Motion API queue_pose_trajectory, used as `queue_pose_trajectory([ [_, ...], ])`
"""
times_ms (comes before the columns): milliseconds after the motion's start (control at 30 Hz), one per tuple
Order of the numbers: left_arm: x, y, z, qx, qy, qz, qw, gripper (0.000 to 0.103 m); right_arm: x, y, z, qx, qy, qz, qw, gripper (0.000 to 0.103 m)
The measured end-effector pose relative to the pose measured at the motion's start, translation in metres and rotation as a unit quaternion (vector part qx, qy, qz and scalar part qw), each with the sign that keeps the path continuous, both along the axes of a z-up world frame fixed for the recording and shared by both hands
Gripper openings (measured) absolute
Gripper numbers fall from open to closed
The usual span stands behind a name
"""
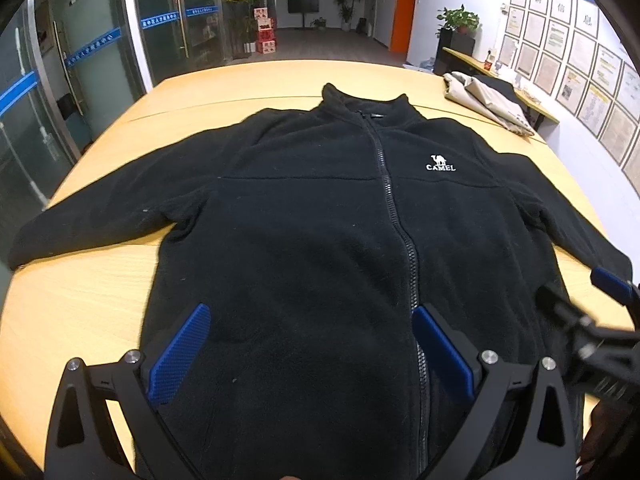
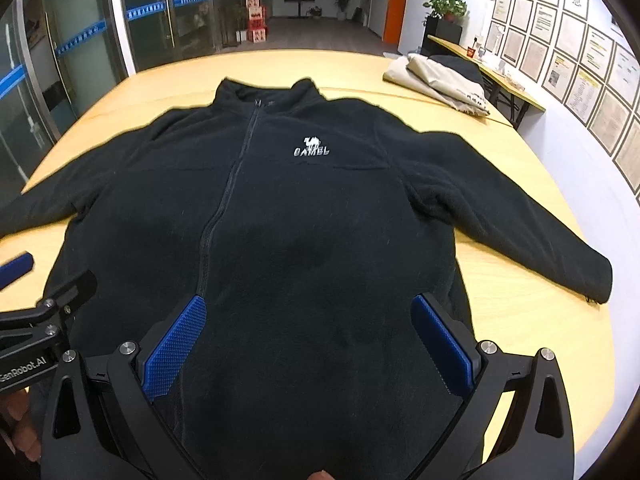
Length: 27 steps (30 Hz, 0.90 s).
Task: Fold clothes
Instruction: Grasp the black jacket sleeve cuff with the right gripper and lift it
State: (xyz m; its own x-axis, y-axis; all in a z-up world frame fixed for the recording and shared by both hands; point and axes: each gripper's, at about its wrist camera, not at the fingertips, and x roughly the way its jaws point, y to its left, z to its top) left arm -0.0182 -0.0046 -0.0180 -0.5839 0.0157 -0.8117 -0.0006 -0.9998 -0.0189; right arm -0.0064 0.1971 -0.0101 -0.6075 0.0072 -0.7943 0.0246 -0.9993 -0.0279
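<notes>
On the light wooden table [image 1: 80, 300], the black zip-front fleece jacket [image 1: 312, 220] lies flat, sleeves spread. My left gripper [image 1: 310, 350] and right gripper [image 2: 312, 344] both hover over its hem, blue-padded jaws spread wide, gripping nothing.

Glass doors [image 1: 160, 20] stand at ten o'clock, a TV [image 1: 303, 4] at twelve, framed notices [image 1: 580, 52] at two, beyond the wooden table [image 1: 248, 84].
</notes>
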Motion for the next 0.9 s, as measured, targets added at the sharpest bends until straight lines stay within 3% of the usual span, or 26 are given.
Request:
queue_pose_trajectory([
  [133, -0.018, -0.006, -0.008, -0.011, 0.015, -0.006, 0.9998, 0.103, -0.008, 0.060, 0.001, -0.045, 0.005, -0.029, 0.999, 0.103],
  [233, -0.038, -0.009, -0.013, -0.033, 0.029, -0.005, 0.9990, 0.103, -0.015, 0.139, -0.001, -0.074, 0.009, -0.100, 0.992, 0.103],
  [333, -0.055, -0.010, -0.020, -0.037, 0.033, -0.011, 0.9987, 0.103, -0.018, 0.239, -0.008, -0.111, 0.006, -0.199, 0.974, 0.103],
  [400, -0.059, -0.008, -0.025, -0.035, 0.030, -0.014, 0.9988, 0.103, -0.018, 0.311, -0.017, -0.125, -0.002, -0.269, 0.955, 0.103],
  [567, -0.070, -0.004, -0.037, -0.031, 0.024, -0.022, 0.9990, 0.103, -0.014, 0.428, -0.048, -0.129, -0.024, -0.362, 0.923, 0.099],
  [700, -0.079, 0.000, -0.047, -0.028, 0.018, -0.028, 0.9991, 0.103, -0.014, 0.461, -0.076, -0.142, -0.043, -0.387, 0.910, 0.089],
  [833, -0.088, 0.003, -0.057, -0.025, 0.013, -0.034, 0.9990, 0.103, -0.021, 0.460, -0.079, -0.103, -0.031, -0.391, 0.914, 0.080],
  [900, -0.092, 0.005, -0.062, -0.023, 0.011, -0.037, 0.9990, 0.103, -0.025, 0.459, -0.079, -0.070, -0.029, -0.402, 0.913, 0.057],
])
